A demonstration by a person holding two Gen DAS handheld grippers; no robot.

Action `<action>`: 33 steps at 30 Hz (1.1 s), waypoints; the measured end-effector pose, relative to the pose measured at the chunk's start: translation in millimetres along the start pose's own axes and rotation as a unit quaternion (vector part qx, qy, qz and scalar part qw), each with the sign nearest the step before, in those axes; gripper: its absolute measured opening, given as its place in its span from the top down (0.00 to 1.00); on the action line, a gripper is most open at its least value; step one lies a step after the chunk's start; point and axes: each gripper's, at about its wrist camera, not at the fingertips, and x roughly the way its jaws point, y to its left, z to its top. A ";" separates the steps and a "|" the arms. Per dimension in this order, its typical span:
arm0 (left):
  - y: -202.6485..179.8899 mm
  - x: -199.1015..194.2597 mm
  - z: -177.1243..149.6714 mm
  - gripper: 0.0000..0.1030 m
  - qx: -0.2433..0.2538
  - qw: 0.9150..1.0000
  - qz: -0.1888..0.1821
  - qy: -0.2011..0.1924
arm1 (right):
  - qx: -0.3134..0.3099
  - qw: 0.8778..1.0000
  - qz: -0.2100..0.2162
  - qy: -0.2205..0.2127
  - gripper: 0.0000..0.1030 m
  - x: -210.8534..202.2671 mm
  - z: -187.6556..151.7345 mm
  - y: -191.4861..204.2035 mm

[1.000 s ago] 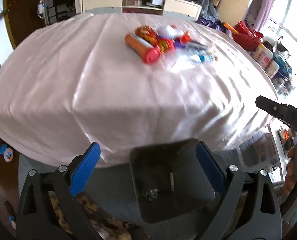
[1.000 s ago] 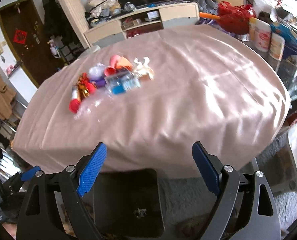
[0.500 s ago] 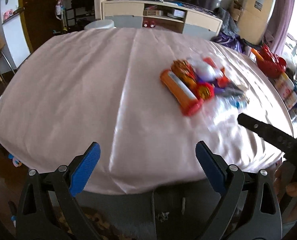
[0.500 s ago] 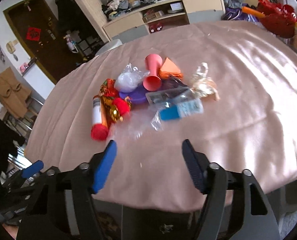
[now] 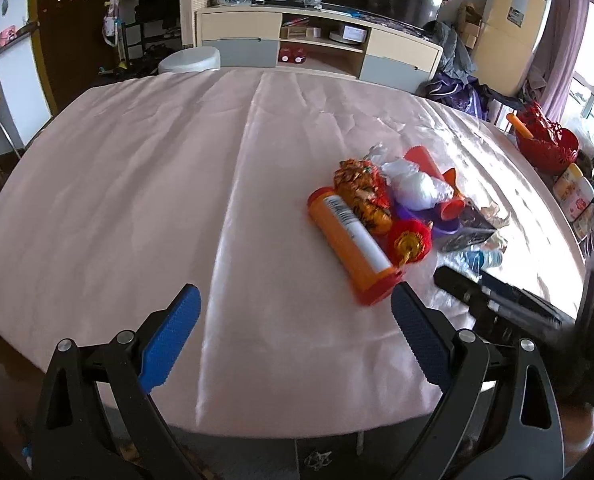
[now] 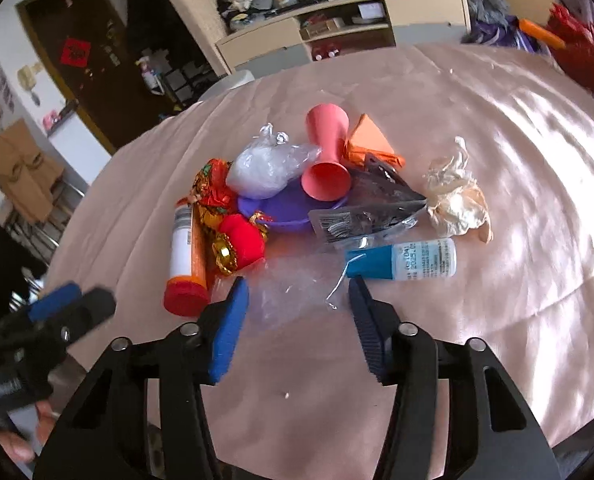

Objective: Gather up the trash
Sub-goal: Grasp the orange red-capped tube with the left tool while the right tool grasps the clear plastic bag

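A heap of trash lies on the pink tablecloth point(image 5: 137, 200): an orange tube with a red cap point(image 6: 187, 256) point(image 5: 351, 242), a red ornament point(image 6: 239, 242), a pink cup point(image 6: 325, 158), a purple dish point(image 6: 281, 210), a white knotted bag point(image 6: 265, 168), a clear plastic film point(image 6: 297, 292), a blue-capped bottle point(image 6: 405, 260) and a crumpled cream wrapper point(image 6: 457, 200). My right gripper point(image 6: 297, 312) is open, its fingers either side of the clear film. My left gripper point(image 5: 293, 328) is open and empty over bare cloth, left of the tube.
A cream cabinet point(image 5: 317, 46) stands behind the table. A red basket point(image 5: 545, 144) and jars point(image 5: 575, 192) stand at the table's right side. A dark door point(image 6: 89, 72) is at the back left. The right gripper's finger shows in the left wrist view point(image 5: 469, 286).
Both grippers have moved forward from the table's edge toward the heap. The right gripper's jaws have narrowed and now stand around the clear film.
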 end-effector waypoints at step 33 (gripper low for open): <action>-26.7 15.2 -20.7 0.66 0.026 0.999 -0.016 0.029 | -0.003 1.000 0.002 -0.019 0.70 -65.0 -30.8 -23.2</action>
